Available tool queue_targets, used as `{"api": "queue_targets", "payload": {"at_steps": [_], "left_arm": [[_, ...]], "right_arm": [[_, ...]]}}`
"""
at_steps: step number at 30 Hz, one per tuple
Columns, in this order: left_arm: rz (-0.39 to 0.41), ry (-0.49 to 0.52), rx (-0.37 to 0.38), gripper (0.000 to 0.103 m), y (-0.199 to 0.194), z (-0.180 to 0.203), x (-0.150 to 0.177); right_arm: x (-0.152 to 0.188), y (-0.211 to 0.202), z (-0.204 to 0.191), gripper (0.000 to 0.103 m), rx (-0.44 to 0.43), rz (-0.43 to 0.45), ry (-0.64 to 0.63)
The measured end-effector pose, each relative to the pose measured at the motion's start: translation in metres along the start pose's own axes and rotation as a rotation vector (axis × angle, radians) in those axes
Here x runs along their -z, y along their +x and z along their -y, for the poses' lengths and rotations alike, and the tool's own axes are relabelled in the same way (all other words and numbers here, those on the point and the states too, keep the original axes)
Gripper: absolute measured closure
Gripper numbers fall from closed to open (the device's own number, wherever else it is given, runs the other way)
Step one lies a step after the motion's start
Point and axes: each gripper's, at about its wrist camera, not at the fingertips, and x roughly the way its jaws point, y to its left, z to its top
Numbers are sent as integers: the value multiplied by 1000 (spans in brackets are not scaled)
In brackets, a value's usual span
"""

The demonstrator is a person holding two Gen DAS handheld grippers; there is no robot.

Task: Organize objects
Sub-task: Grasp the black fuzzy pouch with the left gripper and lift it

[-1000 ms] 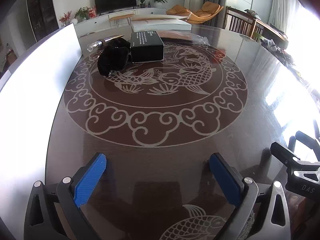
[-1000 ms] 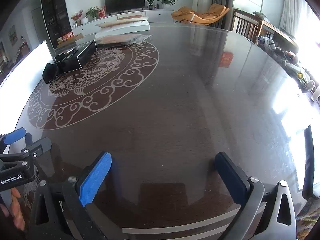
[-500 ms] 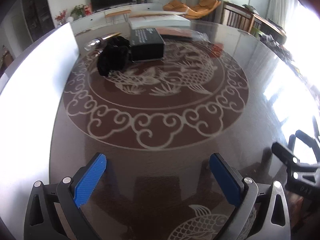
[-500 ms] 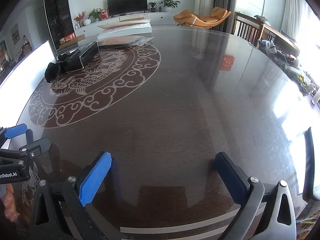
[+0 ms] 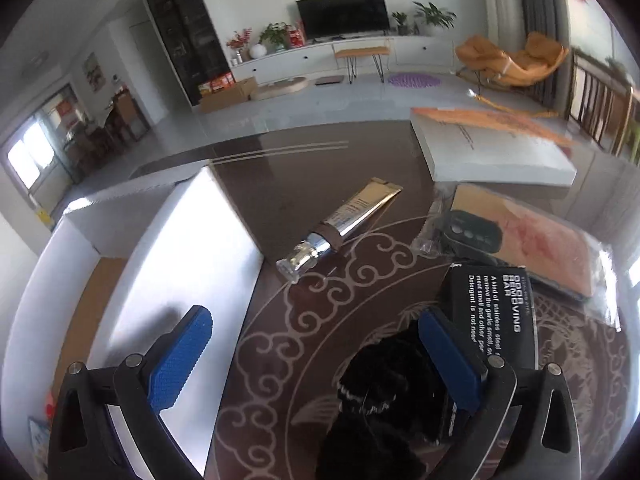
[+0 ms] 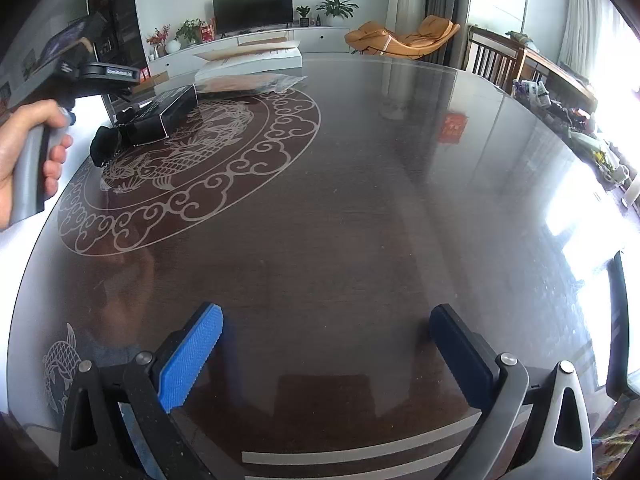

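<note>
Between and a little below the pads of the left tongs (image 5: 312, 320), nearer to the right-side pad: black fluffy bundle (image 5: 384, 392), soft, shapeless, with some thin shiny thread in it, lying on the glossy dark table (image 5: 304, 184). Jaws spread wide, nothing gripped; position probably chosen to take this bundle first. Touching the bundle, just behind the right-side pad: black box (image 5: 496, 312), matte cardboard with white print, sharp corners, flat sides easy to clamp. To the left of the left-side pad: white bin (image 5: 192, 240), straight smooth walls, brown inside, seemingly the place for collecting things and therefore close at the table edge. Straight ahead of the tongs, apart from the bundle: tube (image 5: 352, 216), gold and silver, flattened at the far end, clear faceted cap toward the tongs; round, so likely to roll. Ahead and to the right: small dark device (image 5: 468, 232) in clear wrinkled bag, resting against flat reddish packet (image 5: 548, 240) under shiny film. Farthest ahead: flat white carton (image 5: 492, 152). From the right wrist: right tongs (image 6: 326, 316) also spread wide and empty, hovering over bare polished table with pale engraved cloud pattern, well apart from all objects, apparently waiting. Far to its left, hand (image 6: 24, 152) around grey handle of the left tongs, above the bundle.
</note>
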Motion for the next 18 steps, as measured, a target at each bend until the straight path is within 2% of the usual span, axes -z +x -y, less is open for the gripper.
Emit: {"api": "queue_targets", "payload": {"at_steps": [1,2,4,6,8,9,10,11,12,16,18], "left_arm": [[-23,32,12,0,10,8,-1],[6,12,68,0,10,6,-2],[-36,-21,174,0,16,7,-1],[-56,-44,320,0,15,12,10],[-53,-25,405,0,9,23,25],[-65,-2,418,2,6,30,33],[-39,60,375,5,0,40,43],[-15,105,371,4,-7,47,52],[-7,130,394,4,-13,51,57],[-19,160,411,5,-21,48,69],[20,145,413,35,-27,34,75]], "right_arm": [[0,0,0,0,1,0,0],[0,0,0,0,0,0,0],[0,0,-1,0,1,1,0],[0,1,-1,0,1,0,0],[-1,1,-2,0,0,0,-2],[-1,1,-3,0,1,0,-2],[-1,1,-2,0,0,0,-1],[-1,1,-2,0,0,0,-1],[-1,1,-3,0,0,0,-1],[-1,2,-4,0,1,1,-1],[-1,2,-4,0,0,1,-1]]}}
